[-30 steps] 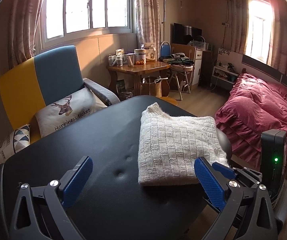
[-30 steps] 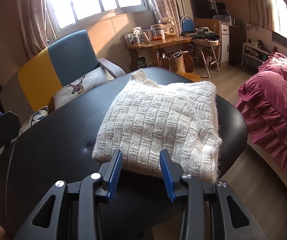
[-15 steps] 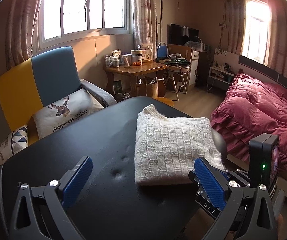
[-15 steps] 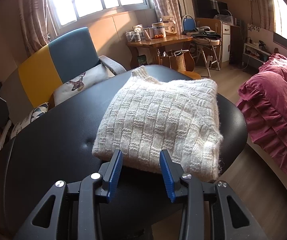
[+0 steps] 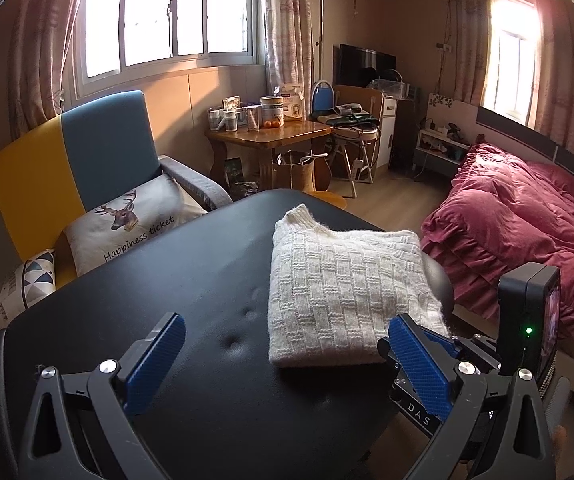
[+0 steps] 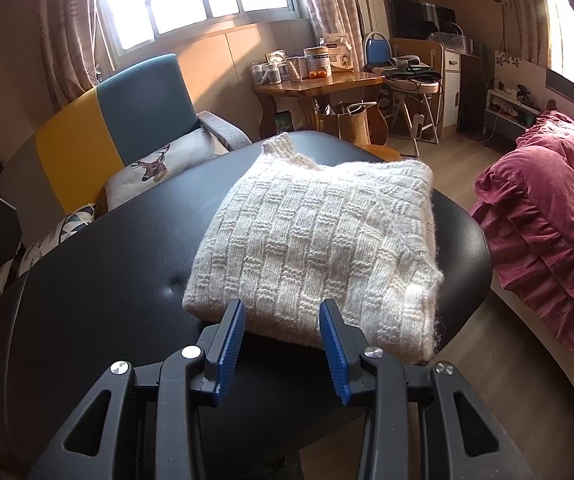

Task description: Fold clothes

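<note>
Cream sweater (image 6: 319,248) folded on black counter (image 6: 107,280), toward its right end. Right hand-held gripper (image 6: 283,336) part-spread, empty, at near hem. Left view only: left hand-held gripper (image 5: 287,360) spread wide, empty; right unit's body (image 5: 527,320) beside sweater.

The left gripper (image 5: 287,354) has two black plastic arms with triangular cut-outs, each tipped with a blue pad (image 5: 155,364) of fine cross-hatched texture and fixed by round silver screws. Behind its right-hand pad sits a black block lettered "DAS" in white, and beside that a black box-shaped unit (image 5: 529,316) with a small green light. The right gripper (image 6: 283,334) is built the same way: black cut-out arms, silver screws, and blue pads (image 6: 229,344) whose facing edges are finely ribbed.
</note>
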`<state>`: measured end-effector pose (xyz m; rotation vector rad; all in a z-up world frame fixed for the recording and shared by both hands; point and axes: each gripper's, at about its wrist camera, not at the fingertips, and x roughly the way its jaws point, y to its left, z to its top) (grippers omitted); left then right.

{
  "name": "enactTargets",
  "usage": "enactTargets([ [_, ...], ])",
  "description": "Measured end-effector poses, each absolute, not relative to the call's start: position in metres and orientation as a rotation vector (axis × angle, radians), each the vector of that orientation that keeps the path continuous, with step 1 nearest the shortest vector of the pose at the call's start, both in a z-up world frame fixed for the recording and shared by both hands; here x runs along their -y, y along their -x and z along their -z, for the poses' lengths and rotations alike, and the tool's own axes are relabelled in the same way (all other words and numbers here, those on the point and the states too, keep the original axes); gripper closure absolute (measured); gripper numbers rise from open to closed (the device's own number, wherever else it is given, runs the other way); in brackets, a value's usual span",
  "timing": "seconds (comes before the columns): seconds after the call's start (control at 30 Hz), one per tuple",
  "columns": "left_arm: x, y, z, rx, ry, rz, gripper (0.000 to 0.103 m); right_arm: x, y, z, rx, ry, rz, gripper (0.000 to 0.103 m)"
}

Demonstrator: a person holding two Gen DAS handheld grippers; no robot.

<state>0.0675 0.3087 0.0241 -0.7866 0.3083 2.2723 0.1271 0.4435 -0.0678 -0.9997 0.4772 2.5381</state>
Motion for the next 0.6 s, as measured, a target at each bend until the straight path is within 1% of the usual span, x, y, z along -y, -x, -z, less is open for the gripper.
enactTargets([
  [0.33, -0.3065, -0.0705, -0.0286, -0.273, 0.772, -2.253, 0.001, -0.4426, -0.1264, 0.0593, -0.441, 0.979, -2.548, 0.064],
  [0.37, -0.3063, -0.0709, -0.0290, -0.270, 0.770, -2.252, 0.001, -0.4424, -0.1261, 0.0593, -0.439, 0.980, -2.549, 0.064],
  [0.4, -0.3061, -0.0712, -0.0294, -0.266, 0.768, -2.250, 0.007, -0.4420, -0.1258, 0.0595, -0.436, 0.982, -2.548, 0.064],
  [0.43, -0.3060, -0.0720, -0.0302, -0.267, 0.759, -2.253, 0.008, -0.4416, -0.1254, 0.0599, -0.434, 0.984, -2.548, 0.064],
  [0.6, -0.3071, -0.0723, -0.0292, -0.298, 0.750, -2.275, 0.010, -0.4423, -0.1254, 0.0632, -0.434, 0.998, -2.542, 0.064],
])
